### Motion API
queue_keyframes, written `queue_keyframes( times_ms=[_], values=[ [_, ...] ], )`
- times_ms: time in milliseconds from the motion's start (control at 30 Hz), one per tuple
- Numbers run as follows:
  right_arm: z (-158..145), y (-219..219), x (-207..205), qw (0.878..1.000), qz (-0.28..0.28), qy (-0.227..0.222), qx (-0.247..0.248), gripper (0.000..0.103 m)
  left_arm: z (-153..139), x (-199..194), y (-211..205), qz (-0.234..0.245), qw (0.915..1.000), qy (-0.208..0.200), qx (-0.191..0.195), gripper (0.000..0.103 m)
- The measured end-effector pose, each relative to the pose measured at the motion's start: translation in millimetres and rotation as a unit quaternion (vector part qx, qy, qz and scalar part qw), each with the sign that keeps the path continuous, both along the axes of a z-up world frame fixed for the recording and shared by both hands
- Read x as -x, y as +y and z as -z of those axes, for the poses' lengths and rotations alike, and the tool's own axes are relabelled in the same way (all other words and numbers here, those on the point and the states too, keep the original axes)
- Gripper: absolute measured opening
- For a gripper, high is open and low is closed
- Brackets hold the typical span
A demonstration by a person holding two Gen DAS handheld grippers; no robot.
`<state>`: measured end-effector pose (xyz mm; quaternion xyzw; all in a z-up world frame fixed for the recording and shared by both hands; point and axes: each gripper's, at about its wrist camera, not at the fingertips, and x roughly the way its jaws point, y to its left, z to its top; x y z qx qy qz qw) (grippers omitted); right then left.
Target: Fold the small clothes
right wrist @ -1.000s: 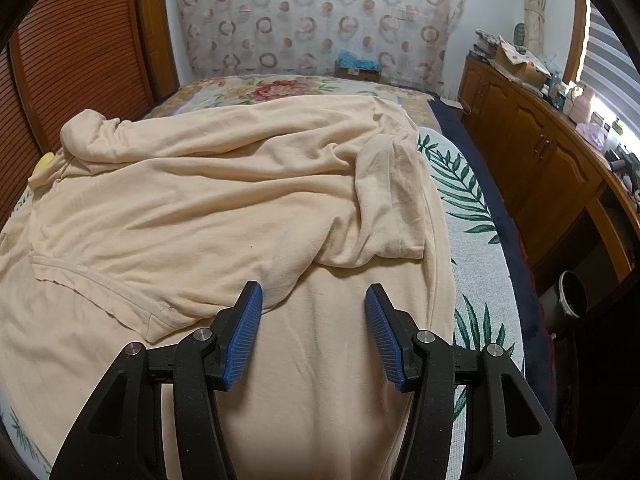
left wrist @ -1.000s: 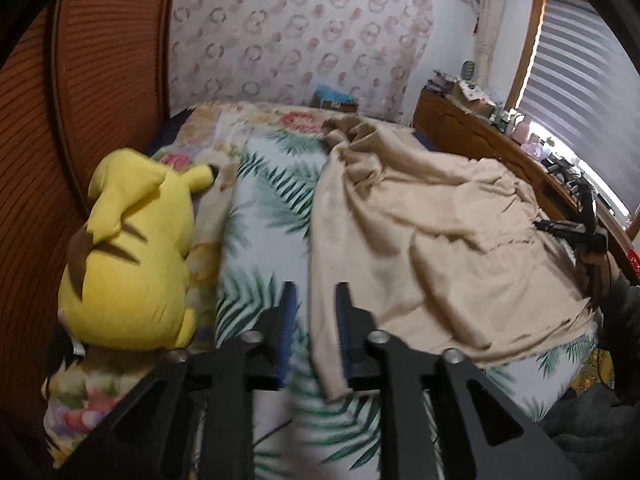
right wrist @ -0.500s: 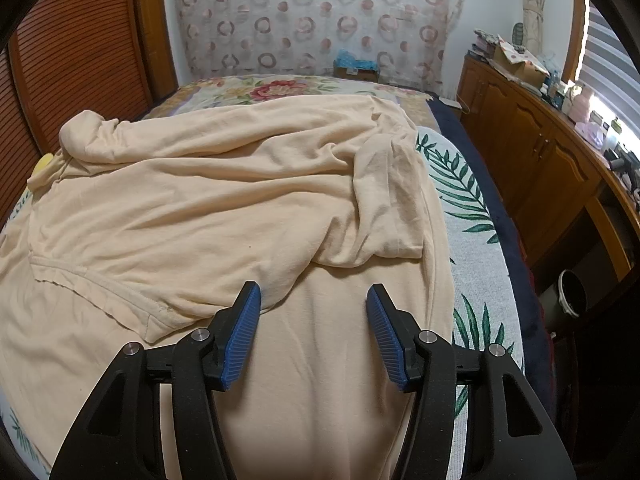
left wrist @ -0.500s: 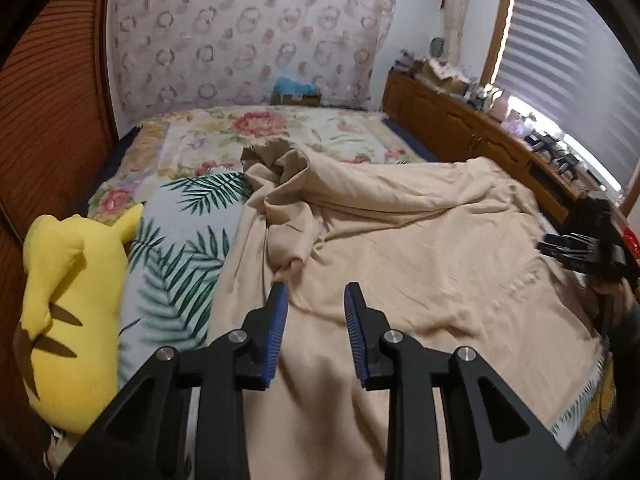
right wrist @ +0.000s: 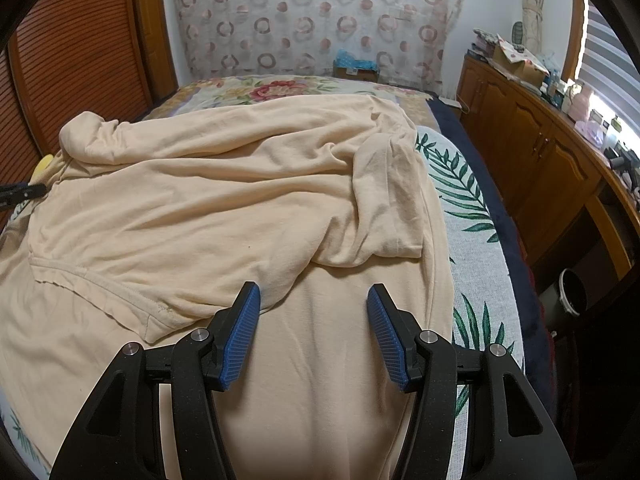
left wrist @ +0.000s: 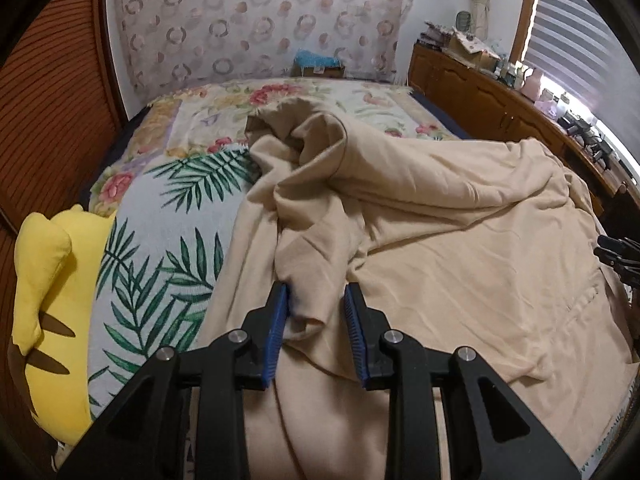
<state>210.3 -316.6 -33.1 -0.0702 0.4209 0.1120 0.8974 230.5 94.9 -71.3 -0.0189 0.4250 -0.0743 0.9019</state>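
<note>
Left claw (left wrist: pixel 316 330): jaws partly open, straddling a raised fold of the shirt (left wrist: pixel 440 248).
Right claw (right wrist: pixel 314 330): gaping wide, holding nothing, hovering over flat cloth.
Edges: bedspread (left wrist: pixel 168 248) showing bare beside the plush (left wrist: pixel 44 304).
Shirt (right wrist: pixel 224 208): beige, lying rumpled across the bed.

A bed (left wrist: pixel 188 264) with palm-print cover carries a rumpled beige garment (left wrist: pixel 460 264) and yellow plush toy (left wrist: pixel 44 308).

Left gripper (left wrist: pixel 316 312) jaws half-parted; right gripper (right wrist: pixel 314 312) jaws spread wide.
</note>
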Motion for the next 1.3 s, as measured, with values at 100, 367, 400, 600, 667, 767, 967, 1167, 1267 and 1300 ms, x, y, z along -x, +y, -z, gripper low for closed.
queue_keyframes(
  times_ms=[100, 367, 400, 600, 667, 767, 967, 1167, 1267, 1300],
  values=[
    [0, 0, 0, 1.000, 0.002, 0.001, -0.002, 0.060, 2, 0, -1, 0.000, 1.0000, -0.006, -0.006, 0.027],
    [-7, -23, -2, 0.999, 0.008, -0.001, -0.054, 0.058, 3, -1, -7, 0.001, 0.9997, -0.007, -0.021, 0.029],
    [-10, -29, -4, 0.998, 0.012, -0.001, -0.064, 0.058, 3, -1, -7, 0.001, 0.9997, -0.007, -0.021, 0.029],
    [-22, -43, -23, 0.996, 0.019, 0.009, -0.081, 0.055, 3, -1, -8, 0.001, 0.9998, -0.007, -0.021, 0.030],
    [-21, -43, -31, 0.996, 0.022, 0.020, -0.082, 0.054, 3, 0, -8, 0.001, 0.9997, -0.007, -0.021, 0.030],
    [-15, -40, -41, 0.997, 0.026, 0.034, -0.070, 0.046, 3, -1, -8, 0.002, 0.9997, -0.008, -0.024, 0.030],
    [-13, -26, -48, 0.999, 0.011, 0.023, -0.024, 0.009, 0, -1, -14, 0.012, 0.9996, -0.017, -0.018, 0.021],
    [-23, -16, -37, 1.000, -0.016, -0.015, -0.005, 0.003, -18, 9, -10, 0.022, 0.9986, -0.046, 0.016, 0.000],
    [-34, -15, -30, 0.999, -0.021, -0.036, -0.011, 0.002, -32, 19, -7, 0.024, 0.9975, -0.061, 0.024, 0.000],
    [-38, -15, -26, 0.999, -0.023, -0.043, -0.014, 0.002, -37, 24, -6, 0.025, 0.9970, -0.068, 0.025, 0.000]
  ],
)
